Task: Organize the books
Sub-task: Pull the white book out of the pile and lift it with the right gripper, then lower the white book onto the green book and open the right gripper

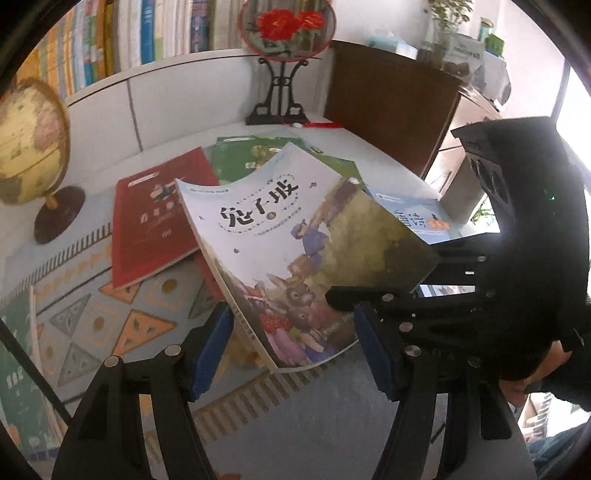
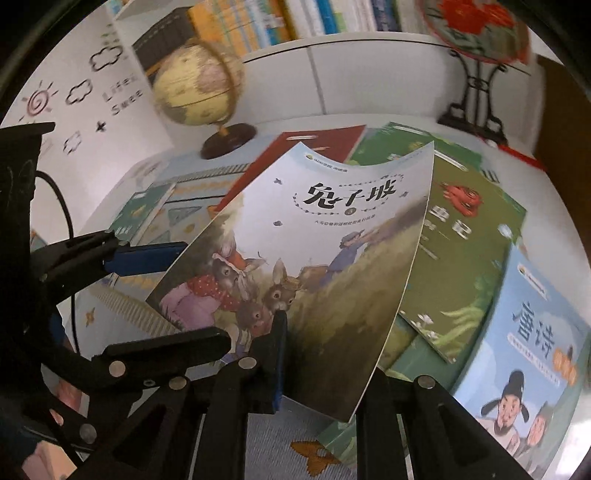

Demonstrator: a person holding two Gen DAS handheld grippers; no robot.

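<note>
A rabbit picture book (image 1: 295, 251) with a pale cover is lifted off the table and tilted. My right gripper (image 2: 317, 354) is shut on its lower edge; the book (image 2: 314, 258) fills the right wrist view, and that gripper also shows in the left wrist view (image 1: 369, 299) at the book's right edge. My left gripper (image 1: 291, 354) is open, its blue pads either side of the book's near corner, not touching. Below lie a red book (image 1: 147, 229), green books (image 1: 251, 155) and a blue poetry book (image 2: 528, 350).
A globe (image 1: 29, 144) stands at the left. A round fan ornament on a black stand (image 1: 280, 92) is at the back. Shelved books (image 1: 147, 33) line the wall. A patterned mat (image 1: 110, 317) covers the table. Another green book (image 1: 18, 369) lies at the far left.
</note>
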